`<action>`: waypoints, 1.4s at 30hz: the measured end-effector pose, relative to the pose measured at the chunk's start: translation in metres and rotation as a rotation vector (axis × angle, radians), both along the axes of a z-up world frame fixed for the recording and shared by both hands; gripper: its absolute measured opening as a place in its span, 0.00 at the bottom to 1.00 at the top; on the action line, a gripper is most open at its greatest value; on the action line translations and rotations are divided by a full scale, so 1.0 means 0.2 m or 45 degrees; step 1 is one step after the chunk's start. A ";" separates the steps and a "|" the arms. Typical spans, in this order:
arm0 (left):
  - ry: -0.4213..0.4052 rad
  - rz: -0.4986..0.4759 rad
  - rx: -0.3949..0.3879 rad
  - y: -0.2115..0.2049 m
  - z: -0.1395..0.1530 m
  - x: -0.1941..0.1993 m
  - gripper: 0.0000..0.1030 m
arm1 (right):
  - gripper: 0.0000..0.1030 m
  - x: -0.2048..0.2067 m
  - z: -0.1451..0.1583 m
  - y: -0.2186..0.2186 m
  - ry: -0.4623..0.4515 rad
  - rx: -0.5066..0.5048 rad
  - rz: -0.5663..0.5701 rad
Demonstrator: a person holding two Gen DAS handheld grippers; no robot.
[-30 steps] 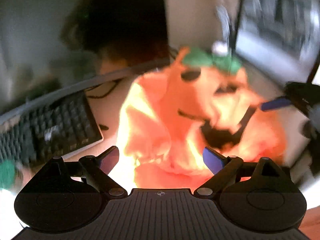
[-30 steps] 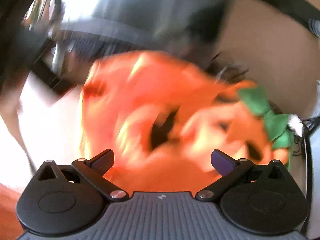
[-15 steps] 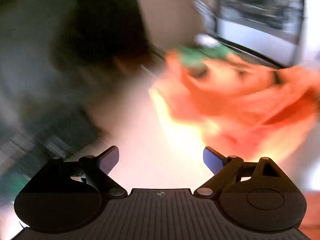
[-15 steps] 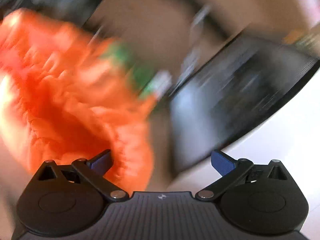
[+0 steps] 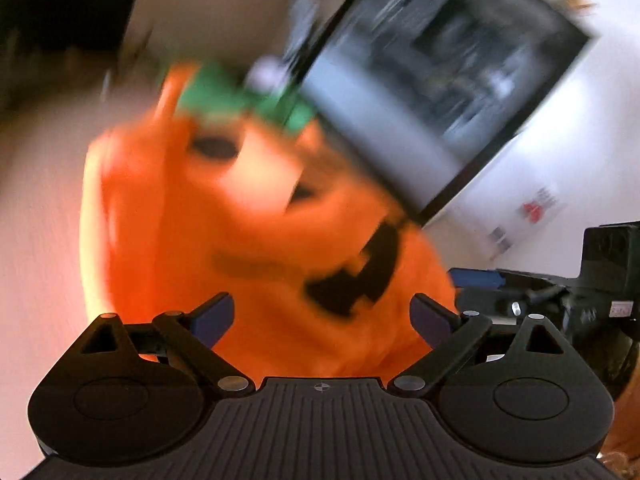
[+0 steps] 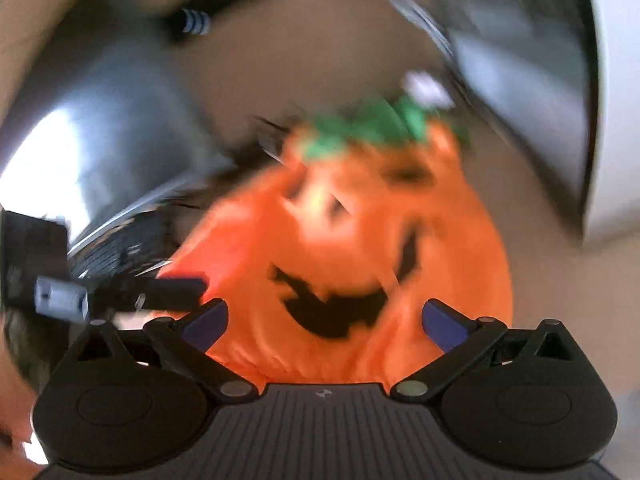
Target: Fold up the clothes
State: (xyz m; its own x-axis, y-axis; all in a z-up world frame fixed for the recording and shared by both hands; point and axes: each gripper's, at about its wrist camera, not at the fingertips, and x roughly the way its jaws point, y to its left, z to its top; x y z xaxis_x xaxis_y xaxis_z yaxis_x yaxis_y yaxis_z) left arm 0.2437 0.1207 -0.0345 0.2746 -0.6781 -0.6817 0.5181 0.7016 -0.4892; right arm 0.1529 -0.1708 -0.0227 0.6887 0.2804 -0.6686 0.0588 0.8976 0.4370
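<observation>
Orange pumpkin costume (image 5: 256,248) fills the middle of both views, lying bunched & wrinkled on a pale desk (image 5: 36,240), blurred by motion. It has a black jack-o'-lantern face: jagged grin (image 6: 332,312) plus dark eye patches, w/ a green leaf collar (image 5: 240,98) at the far end and a small white blob just past that, too blurred to identify. In the left wrist view the garment's near edge runs under and between the left gripper (image 5: 321,316), whose blue-tipped fingers (image 5: 212,316) stand wide apart w/ nothing pinched; whether the tips touch the cloth I can't tell. Right wrist view is much the same: right gripper (image 6: 325,320) spread wide, blue pads (image 6: 444,326) either side of the fabric's near edge, not clamped on it. Each gripper shows in the other's cam: the right one comes in from the right edge of the left view at (image 5: 560,292), its blue tip just beside the costume's side; the left one comes in from the left of the right view at (image 6: 120,292), likewise near the cloth. Beyond the costume, a dark monitor (image 5: 440,92) stands tilted in frame close behind the collar. Left of the garment in the right view, a dark keyboard (image 6: 120,248), heavily smeared. White wall (image 5: 560,152) further back.
</observation>
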 end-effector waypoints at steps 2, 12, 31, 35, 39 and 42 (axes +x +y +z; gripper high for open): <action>0.046 -0.010 0.128 0.05 -0.08 -0.04 0.95 | 1.00 -0.03 -0.09 0.02 0.078 0.010 -0.022; 0.069 -0.038 -0.030 0.25 0.09 -0.18 0.95 | 1.00 0.07 -0.05 0.14 0.125 -0.329 0.159; 0.173 0.391 0.145 0.10 -0.10 0.13 0.99 | 1.00 0.76 -0.16 -0.02 0.125 -0.024 0.209; 0.201 0.429 0.144 0.07 -0.10 0.15 0.99 | 1.00 0.85 -0.11 0.01 0.219 -0.068 0.341; 0.236 0.470 0.134 0.05 -0.10 0.18 0.99 | 1.00 0.91 0.18 -0.02 -0.161 -0.351 0.301; 0.257 0.497 0.128 0.05 -0.09 0.19 0.99 | 0.90 1.07 0.23 -0.11 -0.272 -0.459 0.206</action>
